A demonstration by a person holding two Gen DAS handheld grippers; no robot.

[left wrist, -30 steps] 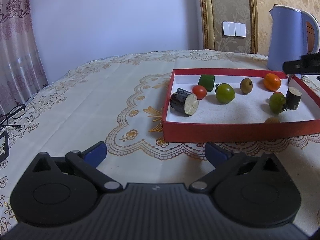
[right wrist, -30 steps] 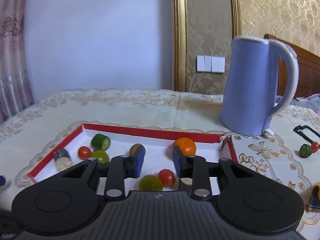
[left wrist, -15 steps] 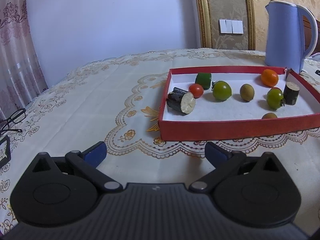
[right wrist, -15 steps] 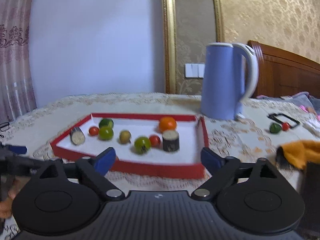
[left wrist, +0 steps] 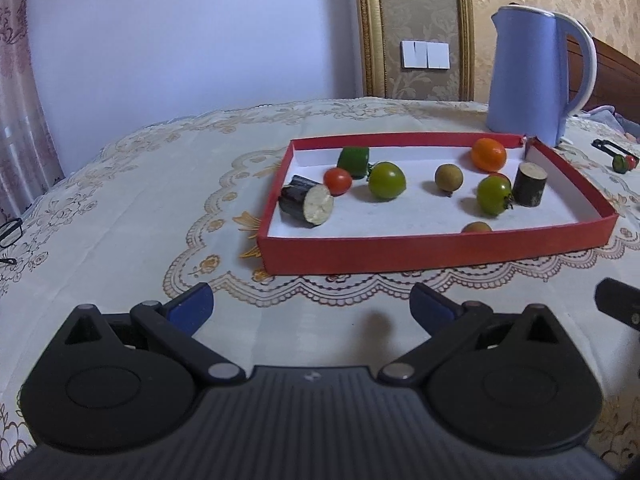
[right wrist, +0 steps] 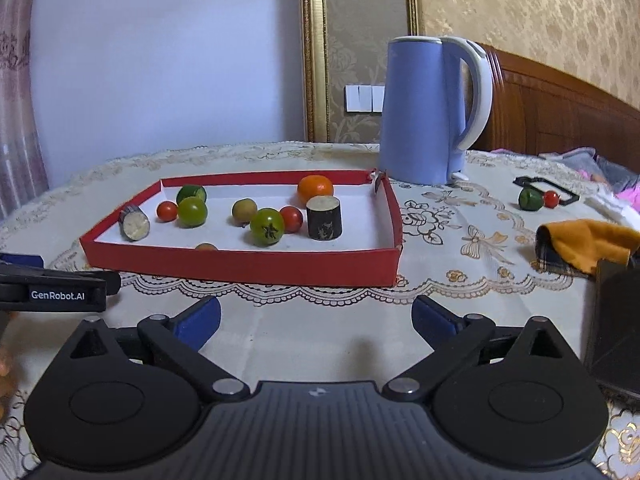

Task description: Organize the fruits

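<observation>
A: What was the state of each tool, nearest first?

B: The right gripper (right wrist: 316,320) hovered over bare cloth short of the tray (right wrist: 248,266). Its jaws were opening, almost fully apart, with nothing between them. The left gripper (left wrist: 312,308) also stood with jaws apart and empty, short of the tray's near wall.

A: Where was the task's material relative to the tray?

B: Most pieces lay inside the tray. Near the front wall a tan fruit (right wrist: 206,247) was half hidden. Behind it sat a green tomato (right wrist: 267,227), touching or just beside a red tomato (right wrist: 291,219), with an upright dark stub (right wrist: 324,217) just to their right. An orange (right wrist: 315,189) lay at the tray's far right corner. A cut stub (right wrist: 134,222) lay on its side at the tray's left end, its long axis running toward the far left corner.

A: Was anything outside the tray?

B: Yes. A lime (right wrist: 530,199) and a cherry tomato (right wrist: 551,199), touching, lay well to the right of the tray, past its far right corner, beside the kettle (right wrist: 424,112).

A: Which relation governs the coming move?

B: Judged from the layout, the loose pair lay ahead and to the right of the right gripper, on the tray's right side. The right hand was therefore nearer; the left would need to cross the tray.
</observation>
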